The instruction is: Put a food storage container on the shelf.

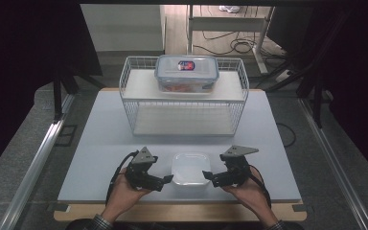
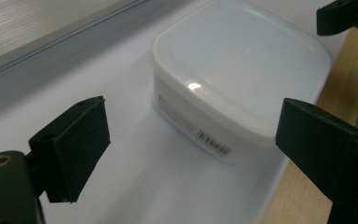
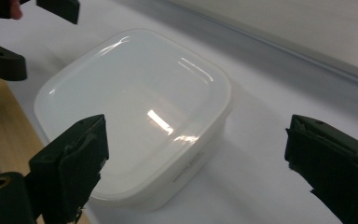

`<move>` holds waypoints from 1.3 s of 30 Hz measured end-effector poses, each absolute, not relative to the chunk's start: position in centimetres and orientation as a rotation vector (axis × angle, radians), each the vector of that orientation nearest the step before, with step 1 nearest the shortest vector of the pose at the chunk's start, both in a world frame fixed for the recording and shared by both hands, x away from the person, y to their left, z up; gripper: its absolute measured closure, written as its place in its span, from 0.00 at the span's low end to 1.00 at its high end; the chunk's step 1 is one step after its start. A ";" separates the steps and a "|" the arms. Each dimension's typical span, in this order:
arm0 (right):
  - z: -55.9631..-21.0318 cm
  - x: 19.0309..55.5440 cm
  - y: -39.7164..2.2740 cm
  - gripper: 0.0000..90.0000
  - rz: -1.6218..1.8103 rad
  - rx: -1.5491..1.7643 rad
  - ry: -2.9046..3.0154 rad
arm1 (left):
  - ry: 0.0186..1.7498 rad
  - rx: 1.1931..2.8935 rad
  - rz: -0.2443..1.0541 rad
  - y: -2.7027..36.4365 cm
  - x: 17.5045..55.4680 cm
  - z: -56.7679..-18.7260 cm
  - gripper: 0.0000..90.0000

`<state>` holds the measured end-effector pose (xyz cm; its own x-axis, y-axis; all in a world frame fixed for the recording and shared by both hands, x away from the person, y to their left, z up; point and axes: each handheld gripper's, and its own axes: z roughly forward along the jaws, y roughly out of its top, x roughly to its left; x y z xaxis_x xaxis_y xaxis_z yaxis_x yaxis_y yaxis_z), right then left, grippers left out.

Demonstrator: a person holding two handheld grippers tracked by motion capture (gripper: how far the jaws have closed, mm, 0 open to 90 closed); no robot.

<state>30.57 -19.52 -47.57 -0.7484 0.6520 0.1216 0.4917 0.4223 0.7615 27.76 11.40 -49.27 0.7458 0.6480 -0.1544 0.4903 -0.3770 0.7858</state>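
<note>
A white, square plastic container (image 1: pixel 190 168) with its lid on sits near the table's front edge, between my two grippers. My left gripper (image 1: pixel 166 180) is just to its left and open; in the left gripper view the container (image 2: pixel 242 70) lies ahead of the open left gripper (image 2: pixel 196 130), untouched. My right gripper (image 1: pixel 207 176) is just to its right, also open. In the right gripper view the container (image 3: pixel 135 107) lies ahead of the spread jaws of the right gripper (image 3: pixel 196 144), and the pads are not touching it.
A white wire rack (image 1: pixel 184 103) stands at the back middle of the white table (image 1: pixel 100 143). On its top shelf rests a clear lidded box (image 1: pixel 187 72) with a red-and-blue label. The table's wooden front edge (image 1: pixel 182 211) runs just behind the hands.
</note>
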 end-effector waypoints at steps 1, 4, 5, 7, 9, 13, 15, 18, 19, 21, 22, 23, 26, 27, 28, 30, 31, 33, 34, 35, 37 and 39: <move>-47.6 30.6 -19.4 0.11 1.226 1.018 2.485 | 0.855 2.057 0.220 11.1 27.9 -49.3 0.11; -47.8 30.7 -19.2 0.15 1.234 1.017 2.496 | 0.854 2.064 0.207 10.4 28.2 -49.4 0.11; -47.8 30.7 -19.1 0.15 1.233 1.018 2.502 | 0.855 2.063 0.199 10.2 28.4 -49.4 0.11; -48.0 30.8 -18.9 0.15 1.230 1.029 2.519 | 0.858 2.063 0.177 9.8 28.7 -49.5 0.11; -48.2 31.0 -18.8 0.15 1.238 1.047 2.537 | 0.856 2.077 0.156 9.3 28.9 -49.6 0.10; -48.9 31.3 -18.6 0.14 1.248 1.092 2.586 | 0.854 2.084 0.091 8.5 29.3 -49.9 0.09; -49.0 31.5 -18.6 0.15 1.260 1.114 2.604 | 0.852 2.080 0.065 8.3 29.5 -50.0 0.09; -49.0 31.6 -18.7 0.24 1.289 1.139 2.636 | 0.868 2.070 0.030 8.4 29.5 -50.2 0.08; -49.0 31.6 -18.8 0.26 1.301 1.159 2.652 | 0.874 2.069 0.024 8.5 29.5 -50.2 0.09; -48.9 31.6 -18.9 0.30 1.298 1.187 2.659 | 0.887 2.064 0.011 8.7 29.3 -50.1 0.13; -48.8 31.6 -19.0 0.34 1.297 1.200 2.661 | 0.898 2.059 0.013 8.8 29.2 -50.0 0.15; -48.7 31.5 -19.2 0.39 1.292 1.221 2.663 | 0.915 2.056 0.024 9.0 29.2 -49.9 0.21; -48.4 31.4 -20.0 0.53 1.319 1.286 2.662 | 0.967 2.022 -0.011 9.7 29.0 -49.6 0.38; -48.4 31.4 -20.2 0.57 1.329 1.306 2.660 | 0.972 2.018 -0.012 9.8 29.0 -49.6 0.43; -48.3 31.3 -20.3 0.60 1.335 1.313 2.658 | 0.982 2.013 -0.009 9.9 28.8 -49.4 0.47; -48.1 31.0 -20.5 0.66 1.345 1.331 2.648 | 0.992 2.009 -0.002 10.1 28.4 -49.1 0.55; -48.0 30.9 -20.6 0.67 1.350 1.331 2.645 | 0.997 2.006 -0.003 10.2 28.3 -49.0 0.58; -47.8 30.6 -20.7 0.71 1.359 1.347 2.632 | 1.016 1.996 -0.088 10.4 28.2 -49.2 0.59; -47.8 30.5 -20.7 0.72 1.361 1.342 2.626 | 1.021 1.990 -0.111 10.4 28.1 -49.4 0.56; -47.7 30.3 -20.6 0.73 1.361 1.336 2.623 | 1.016 1.983 -0.099 10.5 27.8 -49.6 0.55; -47.6 30.1 -20.5 0.73 1.352 1.316 2.617 | 1.016 1.999 -0.080 10.3 27.6 -49.4 0.55; -47.5 29.9 -20.4 0.73 1.333 1.317 2.612 | 1.016 2.003 -0.070 10.2 27.5 -49.3 0.57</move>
<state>29.93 -20.43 -47.49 -0.6621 0.6344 0.3990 0.6953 0.3213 0.6429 27.46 10.24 -49.25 0.6662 0.6307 -0.3979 0.6794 -0.2932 0.6727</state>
